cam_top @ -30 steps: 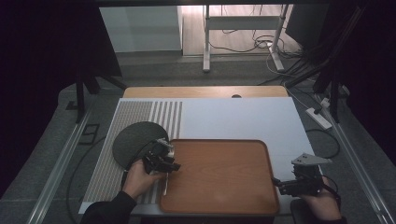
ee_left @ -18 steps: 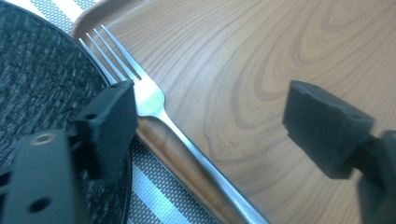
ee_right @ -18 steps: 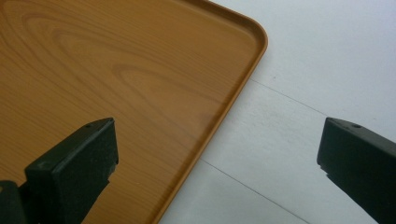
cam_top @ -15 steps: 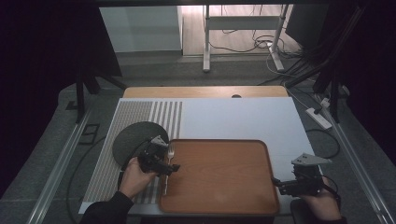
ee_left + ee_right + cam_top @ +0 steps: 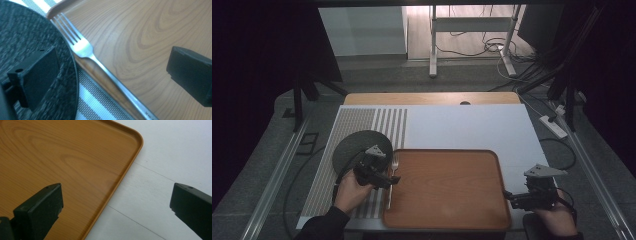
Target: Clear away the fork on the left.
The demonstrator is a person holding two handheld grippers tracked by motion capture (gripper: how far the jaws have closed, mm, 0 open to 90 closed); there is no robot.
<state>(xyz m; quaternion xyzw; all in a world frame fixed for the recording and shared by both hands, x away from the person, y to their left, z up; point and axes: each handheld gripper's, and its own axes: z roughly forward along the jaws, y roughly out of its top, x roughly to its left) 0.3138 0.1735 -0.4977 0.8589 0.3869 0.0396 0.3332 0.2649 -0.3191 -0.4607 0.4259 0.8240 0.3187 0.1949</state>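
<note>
A metal fork (image 5: 83, 48) lies slanted along the left rim of the wooden tray (image 5: 150, 30), its tines pointing away from me. My left gripper (image 5: 112, 67) straddles it, and its jaws have just been opening; they stand wide apart with the fork between them, untouched. In the high view the left gripper (image 5: 392, 181) sits at the tray's (image 5: 447, 190) left edge, over the fork (image 5: 389, 197). My right gripper (image 5: 508, 196) rests open at the tray's right edge. Between its jaws (image 5: 116, 195) lie the tray's corner (image 5: 50, 150) and white table.
A dark round mat (image 5: 357, 145) lies just left of the tray, partly under the left gripper. The white table cover has a grey striped band (image 5: 387, 125) at its left. A power strip (image 5: 553, 126) and cables lie off the table's right side.
The left gripper's jaws have spread apart and let go of the fork, which now lies on the tray's left rim. The right hand has not moved.
</note>
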